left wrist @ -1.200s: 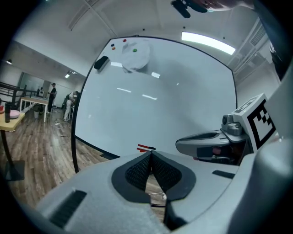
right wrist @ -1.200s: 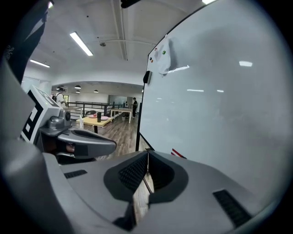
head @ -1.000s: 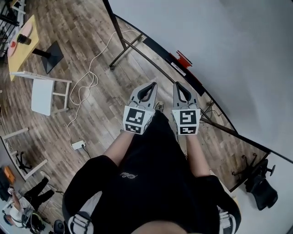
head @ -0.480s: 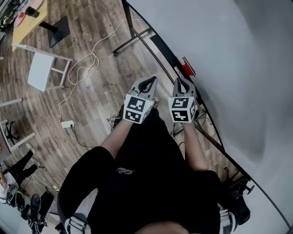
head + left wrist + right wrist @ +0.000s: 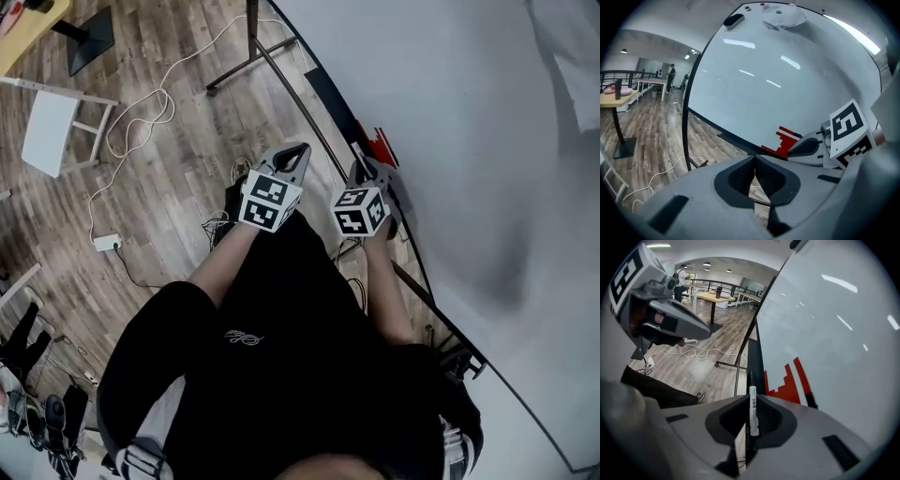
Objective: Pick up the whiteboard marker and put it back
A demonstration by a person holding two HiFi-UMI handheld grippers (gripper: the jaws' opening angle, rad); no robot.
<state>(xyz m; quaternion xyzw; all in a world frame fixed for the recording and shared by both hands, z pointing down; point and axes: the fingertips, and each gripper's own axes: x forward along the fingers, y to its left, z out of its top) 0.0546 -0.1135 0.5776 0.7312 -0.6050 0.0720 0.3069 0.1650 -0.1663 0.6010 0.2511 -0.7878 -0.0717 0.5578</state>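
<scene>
Stands close against the large glossy white whiteboard (image 5: 450, 122), near its black bottom ledge (image 5: 753, 352), likely the marker's home. Grips the slim white, black-capped whiteboard marker (image 5: 753, 411) lengthwise in the right gripper (image 5: 749, 396), pointed toward that ledge, probably for setting down. Holds the left gripper (image 5: 755, 157) pinched together on nothing, off to the side.

Open-plan office: a large whiteboard (image 5: 778, 84) on a dark metal stand stood over a wood-plank floor (image 5: 178, 122). Beyond the board's left end were a yellow-topped table (image 5: 712, 296) on a black pedestal, a dark railing (image 5: 628, 74) and recessed ceiling lights (image 5: 708, 263), with a person (image 5: 671, 75) standing far off. In front of the board, a white cable (image 5: 120, 131) ran to a power strip (image 5: 106, 243) near a white stool (image 5: 47, 131).
</scene>
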